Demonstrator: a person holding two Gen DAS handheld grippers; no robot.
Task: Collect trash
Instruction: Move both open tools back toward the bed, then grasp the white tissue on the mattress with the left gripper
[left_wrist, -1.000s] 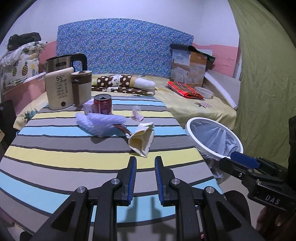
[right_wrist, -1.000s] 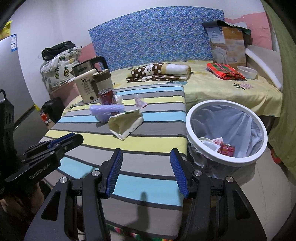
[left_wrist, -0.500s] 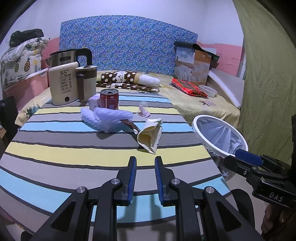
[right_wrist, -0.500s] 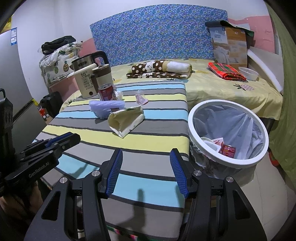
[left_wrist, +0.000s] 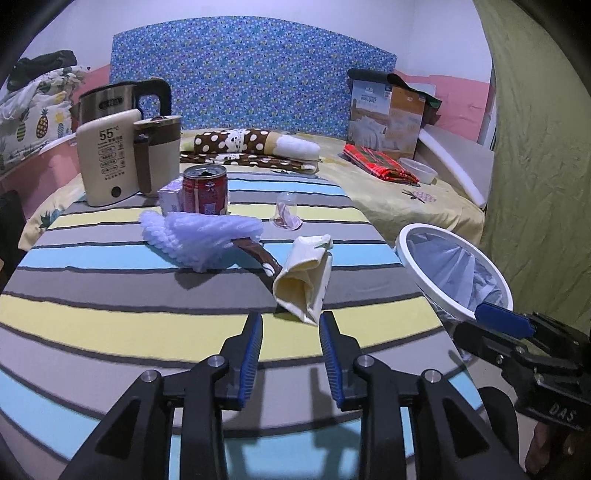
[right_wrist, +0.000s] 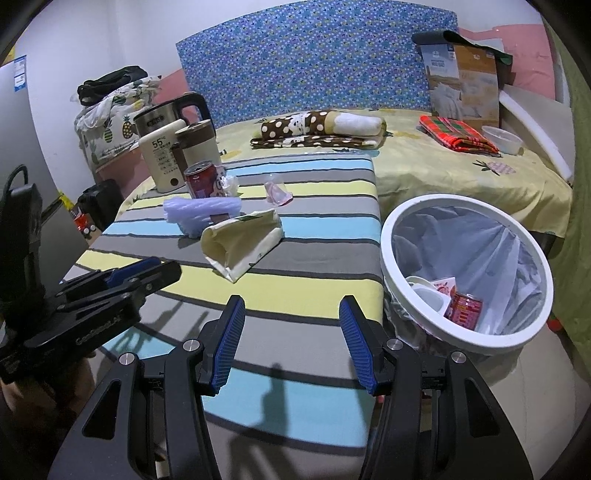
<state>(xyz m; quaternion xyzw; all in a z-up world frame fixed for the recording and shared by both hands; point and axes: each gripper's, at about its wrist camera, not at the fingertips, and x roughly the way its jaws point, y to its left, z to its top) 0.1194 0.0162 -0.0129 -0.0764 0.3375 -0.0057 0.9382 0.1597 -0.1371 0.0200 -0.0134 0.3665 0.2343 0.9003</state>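
On the striped table (left_wrist: 110, 317) lie a cream paper bag (left_wrist: 303, 282) (right_wrist: 242, 245), a lilac foam net sleeve (left_wrist: 201, 236) (right_wrist: 201, 216), a brown wrapper (left_wrist: 260, 254), a red can (left_wrist: 205, 190) (right_wrist: 202, 180), a small lilac carton (left_wrist: 170, 194) and a clear plastic cup (left_wrist: 286, 214) (right_wrist: 277, 192). My left gripper (left_wrist: 290, 325) hovers just short of the paper bag, its jaws opening with nothing between them. My right gripper (right_wrist: 291, 317) stands open and empty over the table's near edge, left of the white bin (right_wrist: 461, 336), which holds a red can and cups.
A cream kettle (left_wrist: 107, 158) and a brown-lidded mug (left_wrist: 157, 155) stand at the table's back left. Behind is a bed (left_wrist: 406, 199) with a dotted pillow (left_wrist: 255, 144), a red cloth and a box. A green curtain (left_wrist: 535, 147) hangs at right.
My left gripper moved forward and down toward the paper bag, and its jaws spread apart. The right gripper stayed where it was, still open.
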